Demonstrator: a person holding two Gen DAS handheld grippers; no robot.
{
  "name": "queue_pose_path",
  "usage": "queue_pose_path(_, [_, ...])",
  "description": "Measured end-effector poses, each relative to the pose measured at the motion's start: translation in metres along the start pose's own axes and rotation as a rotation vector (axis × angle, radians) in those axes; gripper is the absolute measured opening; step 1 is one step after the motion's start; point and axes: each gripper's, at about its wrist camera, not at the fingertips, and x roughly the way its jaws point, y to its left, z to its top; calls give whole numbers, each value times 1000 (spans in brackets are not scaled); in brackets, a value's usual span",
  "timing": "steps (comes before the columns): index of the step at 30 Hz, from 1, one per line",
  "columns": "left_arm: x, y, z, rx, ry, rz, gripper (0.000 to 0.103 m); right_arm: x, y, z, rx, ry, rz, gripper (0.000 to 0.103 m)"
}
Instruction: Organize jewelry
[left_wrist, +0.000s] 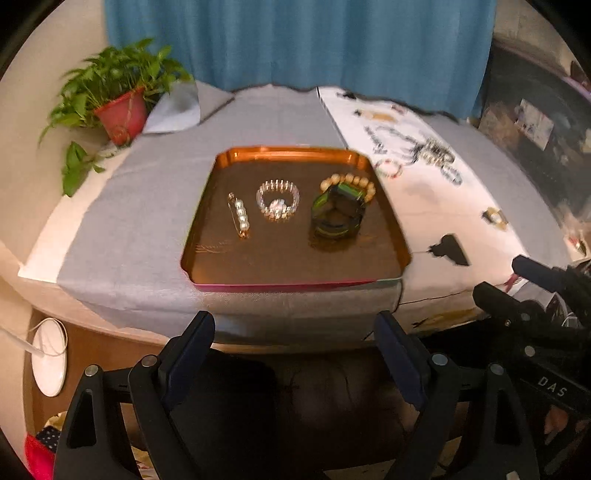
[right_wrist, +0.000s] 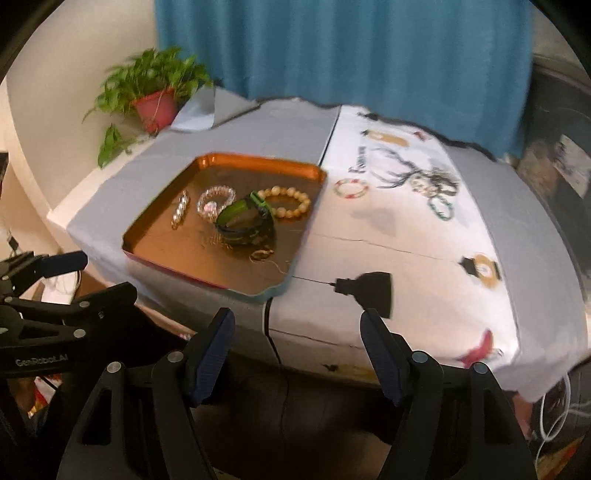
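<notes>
On the far left of the table a potted plant (left_wrist: 118, 99) stood in a red pot at the back corner, on a grey cloth (left_wrist: 155, 206). Moving right, a copper-coloured tray (left_wrist: 207, 258) sat in the middle of that cloth. Inside it, from left to right, lay a pearl pin (left_wrist: 239, 216), a clear crystal bracelet (left_wrist: 277, 199), and a dark green bangle (left_wrist: 338, 214) standing on edge with a cream bead bracelet (left_wrist: 354, 182) touching its far side. In the right wrist view a small gold piece (right_wrist: 261, 254) lay just in front of the bangle, too small to identify.

Further right, on a white printed cloth (left_wrist: 443, 206), more jewelry waited outside the tray: a red, white and green bracelet (right_wrist: 351, 187), then a tangled heap of beaded pieces (right_wrist: 434, 182) with a green bead bracelet (right_wrist: 441, 209) beside it.

The left gripper (left_wrist: 295, 354) hung in front of the table edge, facing the tray, jaws released and empty. The right gripper (right_wrist: 297, 356) hung likewise, facing the white cloth, jaws parted with nothing between them.

The sorting appeared partly done, both tools being between pieces. The next move would probably call for the right gripper to reach over the white cloth, lower around the nearest loose bracelet, and close gently on its thin rim.
</notes>
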Motion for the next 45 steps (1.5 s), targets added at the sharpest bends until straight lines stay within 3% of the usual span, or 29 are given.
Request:
queue_pose_path(7, [-50, -18, -8, 27, -105, 4, 88, -47, 5, -11, -3, -86, 1, 71])
queue_pose_path(18, [-81, -37, -24, 52, -152, 12, 91, -78, 9, -29, -22, -121, 1, 71])
queue_pose_path(45, [-75, -38, -29, 53, -138, 21, 93, -76, 2, -39, -17, -107, 7, 72])
